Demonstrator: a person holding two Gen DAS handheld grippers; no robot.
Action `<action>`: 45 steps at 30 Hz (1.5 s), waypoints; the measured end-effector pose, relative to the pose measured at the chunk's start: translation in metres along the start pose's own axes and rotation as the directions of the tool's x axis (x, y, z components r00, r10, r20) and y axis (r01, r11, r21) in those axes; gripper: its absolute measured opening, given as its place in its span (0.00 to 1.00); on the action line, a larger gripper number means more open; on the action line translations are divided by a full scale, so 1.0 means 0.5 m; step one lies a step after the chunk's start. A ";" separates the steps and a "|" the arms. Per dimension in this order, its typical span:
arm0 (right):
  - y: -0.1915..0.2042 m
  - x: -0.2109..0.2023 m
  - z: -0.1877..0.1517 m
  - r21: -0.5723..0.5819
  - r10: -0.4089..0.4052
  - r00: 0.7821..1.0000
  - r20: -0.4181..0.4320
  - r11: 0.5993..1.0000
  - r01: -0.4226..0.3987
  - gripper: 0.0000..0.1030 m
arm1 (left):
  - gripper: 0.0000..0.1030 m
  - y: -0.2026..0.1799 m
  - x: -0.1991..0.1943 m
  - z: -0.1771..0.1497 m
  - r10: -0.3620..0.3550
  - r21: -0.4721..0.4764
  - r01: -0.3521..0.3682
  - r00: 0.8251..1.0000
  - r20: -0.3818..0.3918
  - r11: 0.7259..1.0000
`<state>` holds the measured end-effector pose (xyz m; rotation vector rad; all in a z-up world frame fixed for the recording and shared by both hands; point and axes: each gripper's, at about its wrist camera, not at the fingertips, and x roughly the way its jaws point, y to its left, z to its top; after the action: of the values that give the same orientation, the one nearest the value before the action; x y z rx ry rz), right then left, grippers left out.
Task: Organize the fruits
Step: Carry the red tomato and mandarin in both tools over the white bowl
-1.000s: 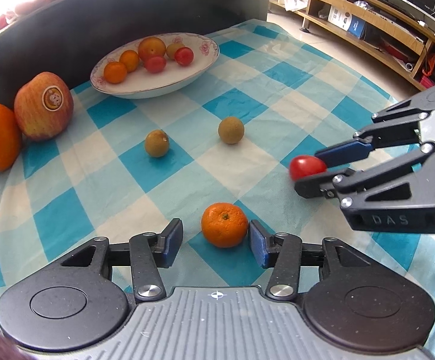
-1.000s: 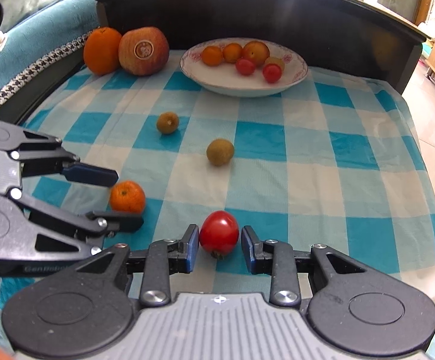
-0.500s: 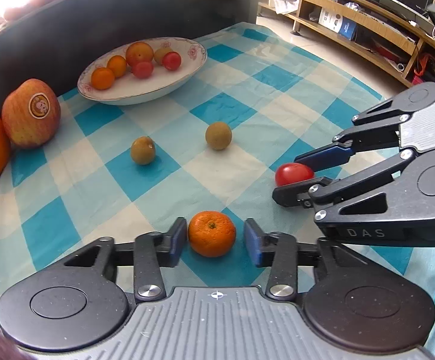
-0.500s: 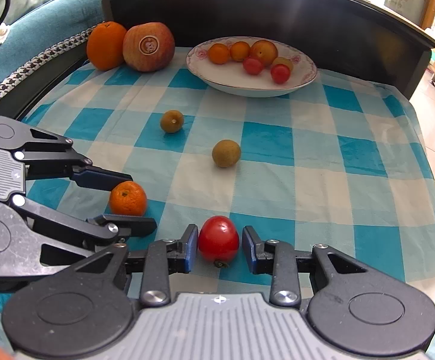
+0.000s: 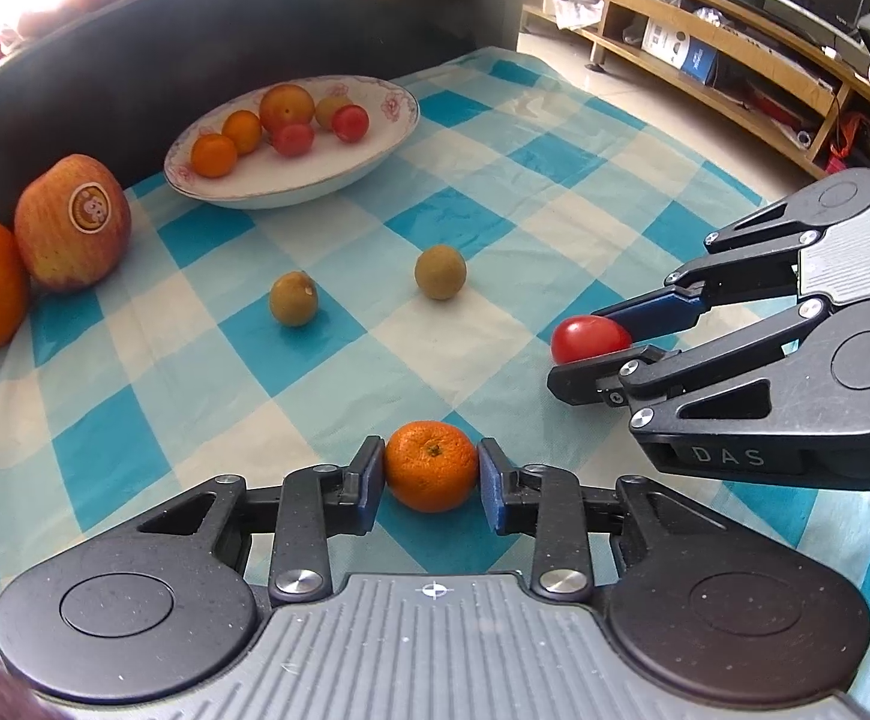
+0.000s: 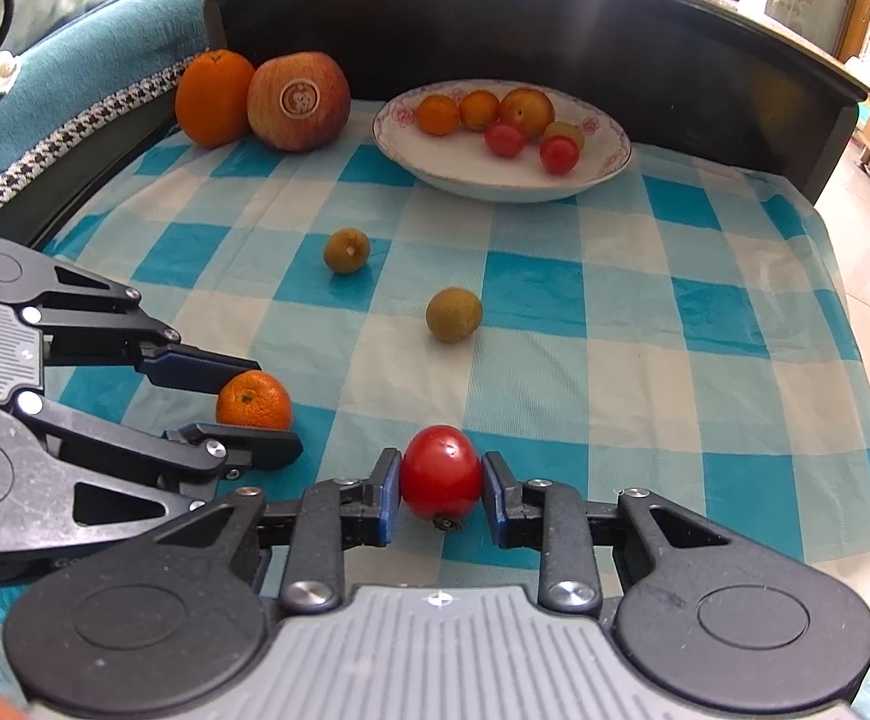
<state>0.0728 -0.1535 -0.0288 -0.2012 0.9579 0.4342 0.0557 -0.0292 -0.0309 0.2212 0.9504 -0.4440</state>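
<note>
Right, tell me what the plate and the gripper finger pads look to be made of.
Plate: looks like glazed ceramic or porcelain, though melamine can't be excluded; glossy white surface, pink floral print around the rim. Finger pads on the right gripper: probably rubber or soft plastic, matte dark blue facings on black plastic-looking fingers, pressed against the tomato.

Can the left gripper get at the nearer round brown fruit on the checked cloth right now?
Probably not: the left gripper is shut on the small orange mandarin. Otherwise the path to the brown fruit looks clear.
</note>
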 end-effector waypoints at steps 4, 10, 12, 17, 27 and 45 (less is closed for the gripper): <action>0.002 -0.007 0.010 0.007 0.001 1.000 0.021 1.000 -0.001 0.31 | 0.40 0.006 -0.009 0.012 0.003 -0.015 -0.003 1.000 0.024 1.000; -0.006 -0.013 0.033 0.031 -0.010 0.999 0.053 0.999 0.008 0.31 | 0.39 0.018 -0.011 0.037 0.015 -0.036 -0.013 0.999 0.051 0.999; -0.009 -0.015 0.045 0.035 -0.015 0.998 0.068 0.999 0.013 0.31 | 0.39 0.024 -0.012 0.048 0.024 -0.041 -0.022 0.998 0.062 0.999; -0.019 -0.016 0.082 0.043 -0.019 0.995 0.102 0.999 0.015 0.31 | 0.39 0.045 -0.013 0.078 0.047 -0.064 -0.041 0.995 0.090 0.997; -0.062 0.016 0.172 0.072 -0.012 0.988 0.156 0.997 0.001 0.31 | 0.38 0.094 0.006 0.157 0.088 -0.102 -0.073 0.986 0.145 0.992; -0.099 0.101 0.249 0.066 -0.003 0.986 0.167 0.998 -0.008 0.31 | 0.38 0.156 0.075 0.207 0.123 -0.154 -0.103 0.984 0.130 0.983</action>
<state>0.2125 -0.1401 -0.0014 -0.1015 0.8071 0.4140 0.1866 -0.0085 -0.0038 0.1085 0.8250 -0.2790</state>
